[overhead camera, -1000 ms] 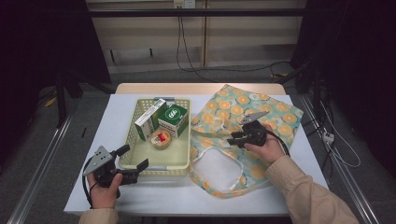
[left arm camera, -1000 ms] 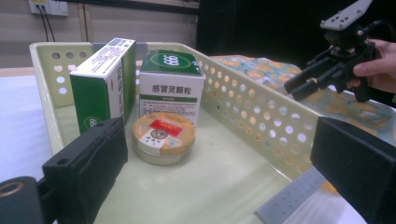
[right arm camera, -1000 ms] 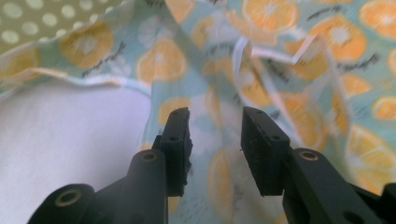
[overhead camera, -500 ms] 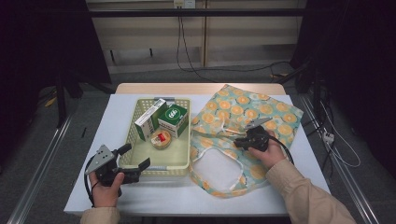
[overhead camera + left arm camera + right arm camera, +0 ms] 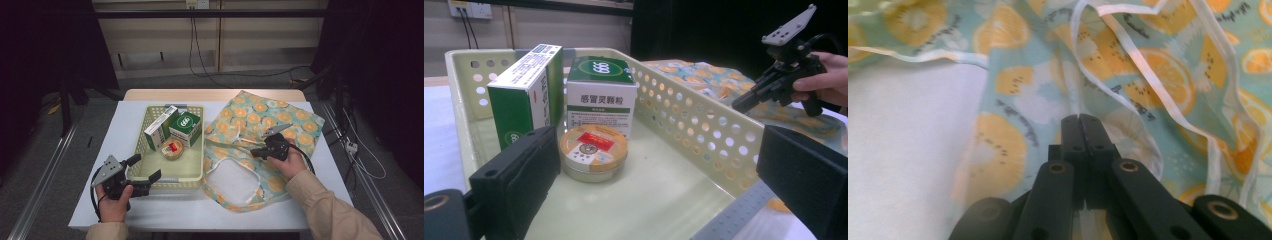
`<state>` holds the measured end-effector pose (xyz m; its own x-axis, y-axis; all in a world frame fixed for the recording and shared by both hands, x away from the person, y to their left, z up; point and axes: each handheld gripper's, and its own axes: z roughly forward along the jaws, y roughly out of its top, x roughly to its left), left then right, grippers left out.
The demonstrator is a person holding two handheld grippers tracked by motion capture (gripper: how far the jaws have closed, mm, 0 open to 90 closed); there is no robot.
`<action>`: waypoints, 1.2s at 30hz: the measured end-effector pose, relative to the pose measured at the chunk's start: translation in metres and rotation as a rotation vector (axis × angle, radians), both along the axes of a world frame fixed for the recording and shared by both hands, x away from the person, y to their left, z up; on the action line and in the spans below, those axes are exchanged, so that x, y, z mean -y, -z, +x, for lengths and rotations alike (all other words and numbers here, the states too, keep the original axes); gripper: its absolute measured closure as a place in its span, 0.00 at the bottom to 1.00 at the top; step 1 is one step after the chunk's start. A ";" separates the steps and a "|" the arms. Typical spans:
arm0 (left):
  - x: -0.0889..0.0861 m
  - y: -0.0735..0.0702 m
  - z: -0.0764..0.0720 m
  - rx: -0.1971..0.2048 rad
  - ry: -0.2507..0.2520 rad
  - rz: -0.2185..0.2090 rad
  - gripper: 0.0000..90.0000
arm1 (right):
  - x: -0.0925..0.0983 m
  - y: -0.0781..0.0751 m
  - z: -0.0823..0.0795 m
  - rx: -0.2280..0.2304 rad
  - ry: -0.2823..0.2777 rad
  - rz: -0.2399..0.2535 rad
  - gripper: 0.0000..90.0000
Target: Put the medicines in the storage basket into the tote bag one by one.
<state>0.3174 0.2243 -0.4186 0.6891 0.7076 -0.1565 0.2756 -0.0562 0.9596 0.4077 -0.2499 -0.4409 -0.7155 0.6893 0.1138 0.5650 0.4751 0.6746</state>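
Observation:
A fruit-print cloth bag (image 5: 265, 117) lies flat on the right of the table. My right gripper (image 5: 254, 152) has just been closing and is now shut on the bag's fabric beside its white strap (image 5: 1075, 65); the jaws meet at the tip (image 5: 1079, 119). A pale green basket (image 5: 170, 185) holds a tall green-and-white box (image 5: 160, 127), a green-topped box (image 5: 185, 129) and a round tin (image 5: 172, 148). My left gripper (image 5: 146, 167) stands open at the basket's near left corner with nothing between its jaws (image 5: 659, 145). The left gripper view also takes in the tin (image 5: 593, 150) and the right gripper (image 5: 744, 105).
The white table (image 5: 125, 125) has bare room left of the basket and along the front edge. The bag's opening with its white trim (image 5: 235, 175) lies near the front. Cables run over the floor behind the table and to its right.
The right gripper's jaws have closed on the bag fabric, and that hand shifted slightly. The left hand and gripper have not moved.

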 end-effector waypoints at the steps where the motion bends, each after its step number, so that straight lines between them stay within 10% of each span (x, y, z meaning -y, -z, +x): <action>1: 0.000 0.000 0.000 0.000 0.001 0.002 0.04 | -0.001 -0.003 -0.001 0.012 -0.004 -0.004 1.00; 23: -0.004 0.000 -0.005 -0.005 -0.013 0.002 0.04 | 0.028 -0.045 0.024 0.051 0.075 0.087 1.00; 36: -0.005 0.001 -0.006 -0.013 -0.023 0.009 0.04 | 0.050 -0.022 0.055 0.035 0.175 0.055 1.00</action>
<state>0.3115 0.2288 -0.4199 0.6703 0.7249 -0.1587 0.2890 -0.0580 0.9556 0.4631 -0.3001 -0.4188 -0.5893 0.7970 0.1320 0.6114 0.3332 0.7178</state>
